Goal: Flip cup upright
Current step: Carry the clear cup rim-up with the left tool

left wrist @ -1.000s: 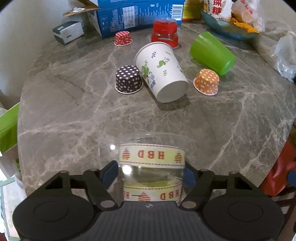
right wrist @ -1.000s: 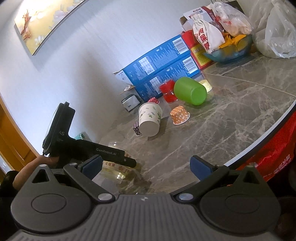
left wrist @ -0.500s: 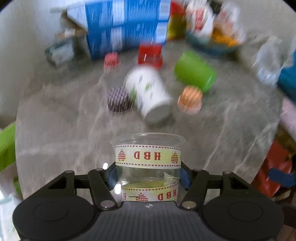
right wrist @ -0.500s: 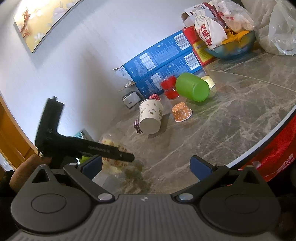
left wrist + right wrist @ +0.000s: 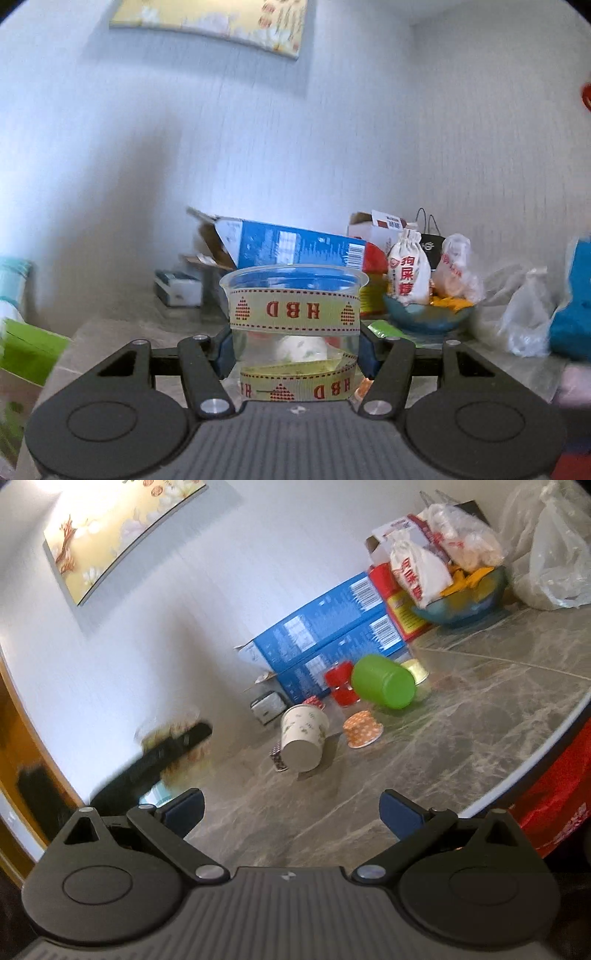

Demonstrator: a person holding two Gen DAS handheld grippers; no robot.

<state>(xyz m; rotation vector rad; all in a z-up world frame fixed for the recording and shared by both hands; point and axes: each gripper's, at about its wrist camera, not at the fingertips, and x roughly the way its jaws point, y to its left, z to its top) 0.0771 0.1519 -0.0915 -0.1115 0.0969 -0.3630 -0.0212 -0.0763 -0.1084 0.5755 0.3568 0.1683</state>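
My left gripper (image 5: pixel 295 352) is shut on a clear plastic cup (image 5: pixel 294 325) wrapped in cream "HBD" ribbon. The cup is lifted off the table, its rim away from me and its printed letters upside down. In the right wrist view the left gripper and cup show as a dark blur (image 5: pixel 168 753) at the left, above the table. My right gripper (image 5: pixel 291 810) is open and empty over the near table edge.
On the marble table (image 5: pixel 461 738) lie a white paper cup (image 5: pixel 303 734) and a green cup (image 5: pixel 384 686) on their sides, small dotted paper cups (image 5: pixel 362 733), a red container (image 5: pixel 341 688), blue boxes (image 5: pixel 332 635) and a bowl with bags (image 5: pixel 461 602).
My left gripper has lifted the clear cup off the table and tilted up, so its view swung from the tabletop to the wall. My right gripper stayed open and shifted little.
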